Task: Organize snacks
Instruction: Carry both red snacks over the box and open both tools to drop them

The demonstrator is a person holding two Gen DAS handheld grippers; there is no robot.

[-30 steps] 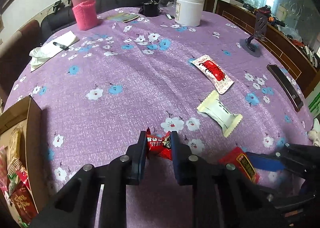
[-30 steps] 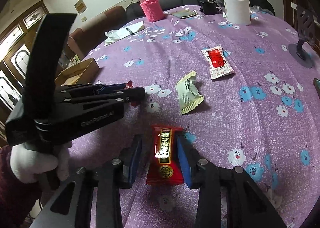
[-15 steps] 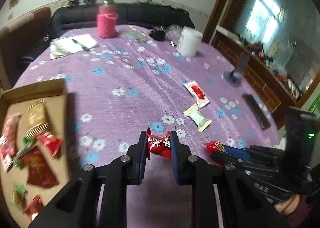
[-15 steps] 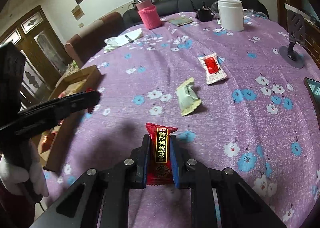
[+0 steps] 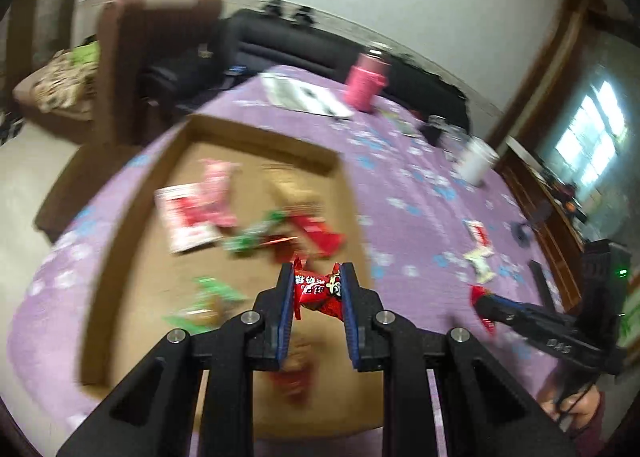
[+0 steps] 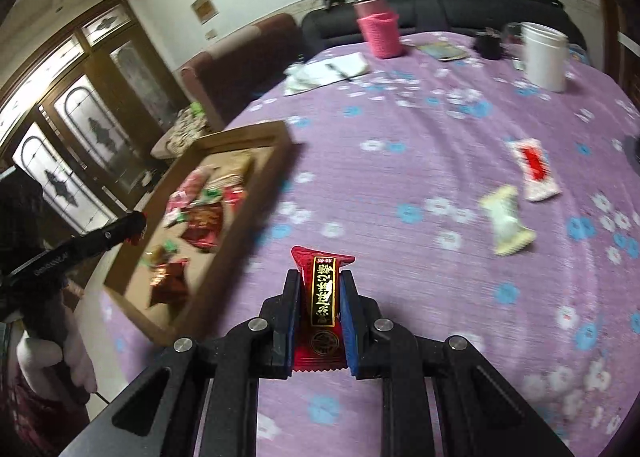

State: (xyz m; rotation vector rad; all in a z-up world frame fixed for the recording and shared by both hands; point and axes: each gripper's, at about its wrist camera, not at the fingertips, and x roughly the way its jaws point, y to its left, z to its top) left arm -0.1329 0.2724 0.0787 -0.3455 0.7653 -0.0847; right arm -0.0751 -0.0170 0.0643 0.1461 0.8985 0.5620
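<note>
1. Here, in the left wrist view, the left gripper is clamped on a red candy wrapper, its blue-lined jaws pressing both twisted sides. It hangs above the open cardboard box, which sits on the purple flowered tablecloth. Blurred packets lie in the box: a pink-and-white packet, green wrappers and a red one. At the right the right gripper reaches in with something red at its tip. Farther off on the cloth lie a pale wrapped snack and a white-and-red sachet; a pink-sleeved flask and a white jar stand near the far edge.

2. In the right wrist view, the right gripper is closed on a dark red bar packet with gold lettering, held upright between the jaws above the cloth, just right of the box. The left gripper pokes in over the box's left rim, a bit of red at its tip. The pale snack and the sachet lie apart on the cloth to the right.
</note>
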